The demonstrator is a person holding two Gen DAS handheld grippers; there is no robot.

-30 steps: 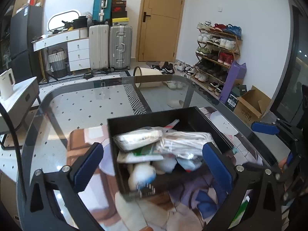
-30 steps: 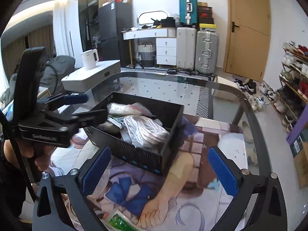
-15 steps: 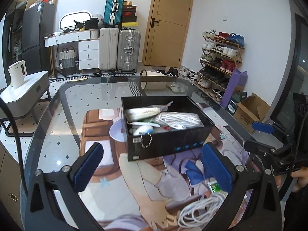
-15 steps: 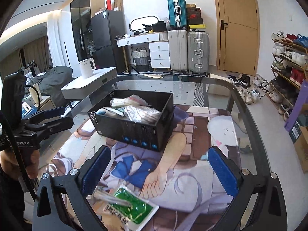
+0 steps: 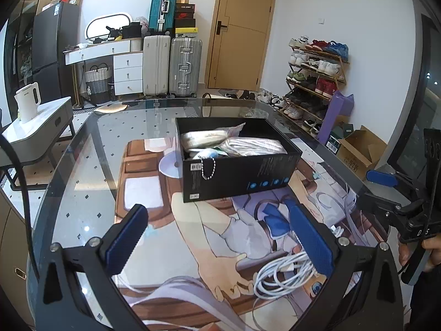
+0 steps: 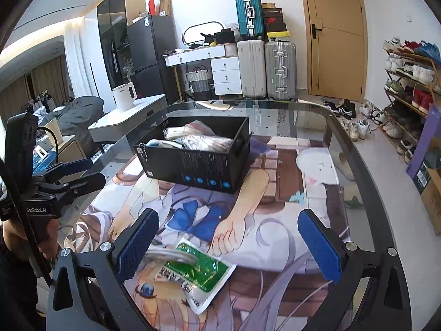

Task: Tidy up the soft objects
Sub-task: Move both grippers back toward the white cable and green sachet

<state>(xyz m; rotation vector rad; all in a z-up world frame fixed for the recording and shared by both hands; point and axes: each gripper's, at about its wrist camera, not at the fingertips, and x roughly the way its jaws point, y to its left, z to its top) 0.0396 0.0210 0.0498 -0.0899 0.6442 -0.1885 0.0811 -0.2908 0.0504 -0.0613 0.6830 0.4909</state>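
Glass table (image 5: 91, 149) bears black box (image 5: 237, 178) heaped with soft packets (image 5: 248, 146).

A: What stands along the far white wall (image 5: 317, 2)?

B: A tan wooden door (image 5: 239, 30), shut. Left of it, two upright suitcases (image 5: 172, 64), one white and one silver, with a teal suitcase (image 5: 162, 8) and shoe boxes stacked behind them.

A: And further left?

B: A white dresser (image 6: 220, 66) with drawers and a dark fridge (image 6: 150, 55). A white kettle (image 6: 124, 96) sits on a low cabinet.

A: The right side?

B: A shoe rack (image 5: 314, 74), full, with more shoes on the pale floor nearby.
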